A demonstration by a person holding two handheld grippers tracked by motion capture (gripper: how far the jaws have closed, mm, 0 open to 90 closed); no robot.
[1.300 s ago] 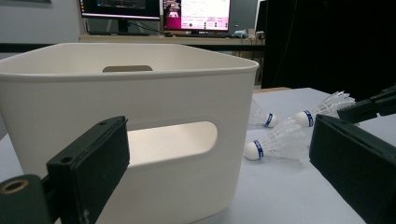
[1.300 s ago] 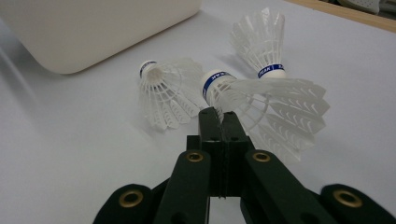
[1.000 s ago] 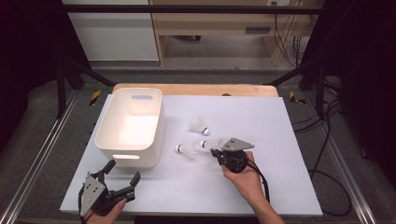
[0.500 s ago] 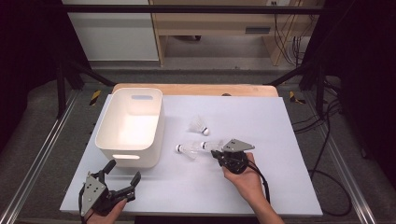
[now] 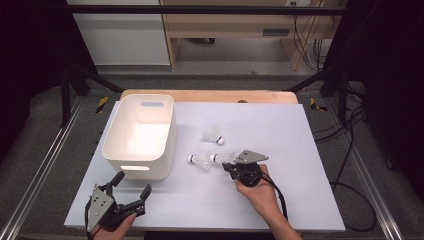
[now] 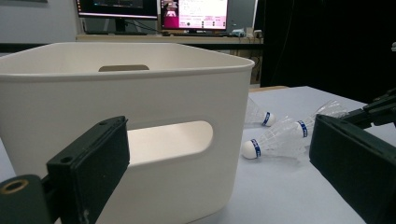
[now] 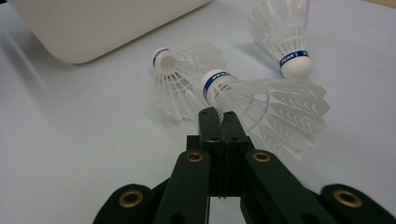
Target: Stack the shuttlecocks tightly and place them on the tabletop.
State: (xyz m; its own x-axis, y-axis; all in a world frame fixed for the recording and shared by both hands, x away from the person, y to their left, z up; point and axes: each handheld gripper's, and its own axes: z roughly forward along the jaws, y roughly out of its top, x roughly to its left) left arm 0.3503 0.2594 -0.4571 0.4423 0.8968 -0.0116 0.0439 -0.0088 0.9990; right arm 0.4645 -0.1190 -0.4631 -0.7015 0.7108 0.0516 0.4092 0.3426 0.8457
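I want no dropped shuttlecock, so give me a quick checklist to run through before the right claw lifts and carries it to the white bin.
1. Right claw shut on the held shuttlecock: ok, jaws pinch its skirt feathers.
2. Grip secure enough to lift: cannot tell, only thin feathers are caught near the tips.
3. Neighbouring shuttlecock free of the held one: cannot tell, their feathers overlap in the right gripper view.
4. Third shuttlecock out of the way: ok, it lies apart, farther back.
5. White bin open: ok.
6. Left claw off the path: ok, open, near the table's front edge.
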